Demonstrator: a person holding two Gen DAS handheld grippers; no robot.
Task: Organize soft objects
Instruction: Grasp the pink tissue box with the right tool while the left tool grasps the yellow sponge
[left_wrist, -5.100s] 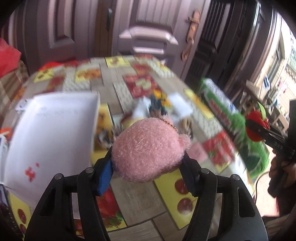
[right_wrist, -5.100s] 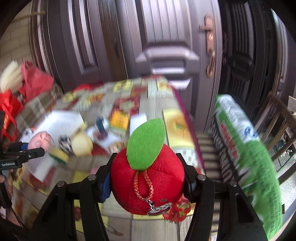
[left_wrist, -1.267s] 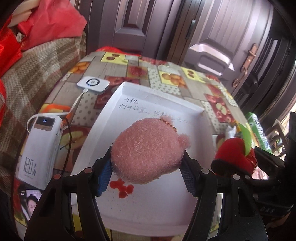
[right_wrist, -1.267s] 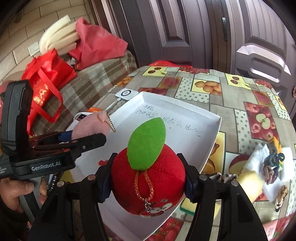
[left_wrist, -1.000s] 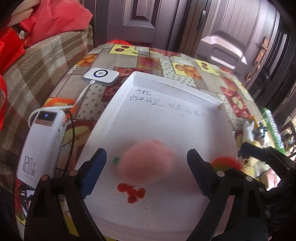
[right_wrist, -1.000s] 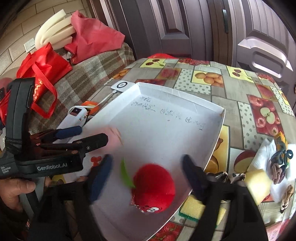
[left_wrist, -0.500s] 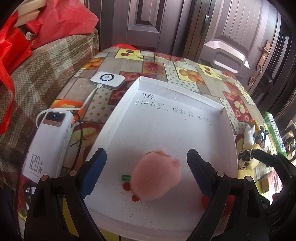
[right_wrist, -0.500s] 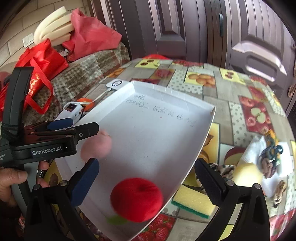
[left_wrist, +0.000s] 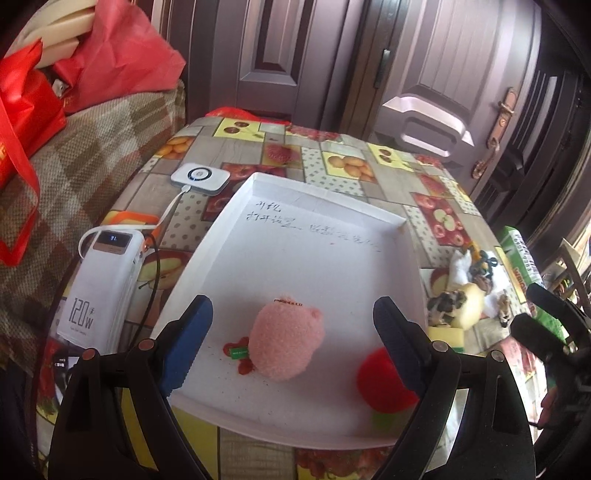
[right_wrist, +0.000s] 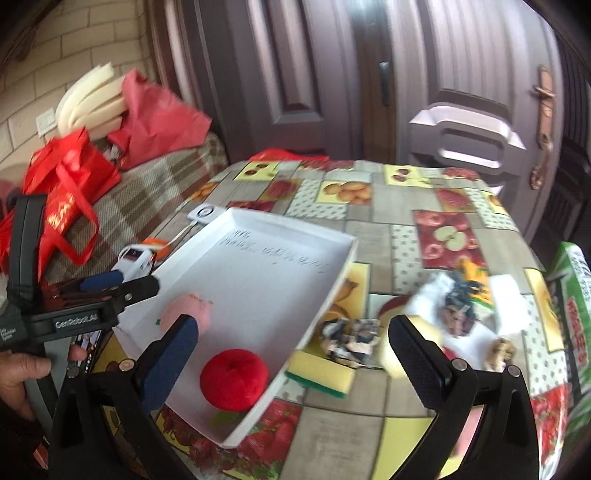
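A pink plush toy lies in the near part of the white tray. A red plush apple lies in the tray's near right corner. My left gripper is open and empty above the pink plush. In the right wrist view the red apple and the pink plush lie in the tray. My right gripper is open and empty above the tray's right edge. Right of the tray lie a yellow sponge, a patterned soft item and hair ties on white cloth.
A white power bank and a small white charger lie left of the tray on the fruit-patterned tablecloth. A checked sofa with red bags stands to the left. A green sack stands to the right. A dark door is behind.
Both grippers have opened and let the pink plush and the red apple fall into the tray. Both have since drawn back, and the right gripper has swung to the right.
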